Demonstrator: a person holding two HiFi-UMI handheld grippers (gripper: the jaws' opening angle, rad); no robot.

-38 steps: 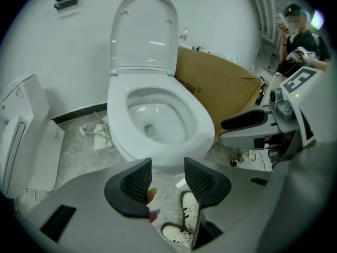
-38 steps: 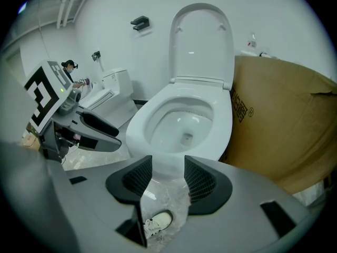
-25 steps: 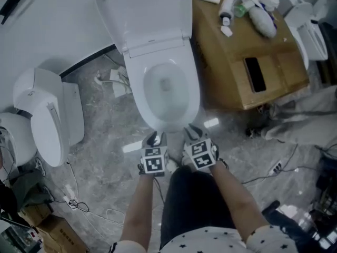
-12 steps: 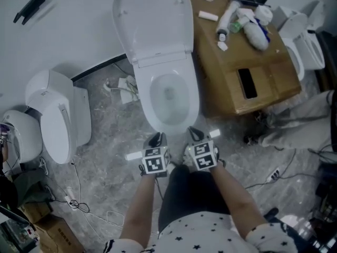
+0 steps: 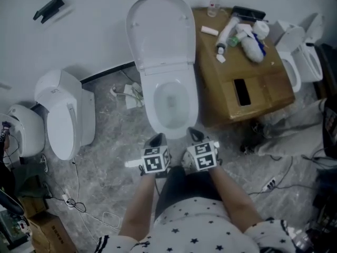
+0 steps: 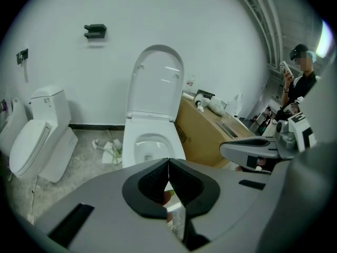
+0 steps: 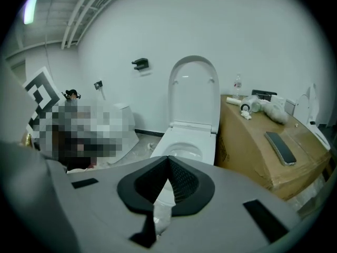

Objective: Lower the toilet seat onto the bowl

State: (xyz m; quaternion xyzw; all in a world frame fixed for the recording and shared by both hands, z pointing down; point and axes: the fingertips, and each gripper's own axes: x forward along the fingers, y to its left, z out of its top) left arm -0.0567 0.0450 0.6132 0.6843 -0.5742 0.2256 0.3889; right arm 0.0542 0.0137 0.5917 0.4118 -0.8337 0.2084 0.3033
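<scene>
White seat [image 5: 160, 28] stands upright behind the bowl [image 5: 151, 107], long axis vertical; left gripper [image 5: 156, 139] and right gripper [image 5: 194, 135] hover before the bowl's front rim, equally far, jaws just closed together, empty

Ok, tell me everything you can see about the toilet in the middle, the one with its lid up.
The middle toilet is glossy white, ceramic by the look, on the grey marbled floor against the white wall. Its oval lid stands upright with two small bumpers on its inner face; the bowl is open. A cardboard box stands close at its right. The left gripper and right gripper hang before its front rim, apart from it.
</scene>
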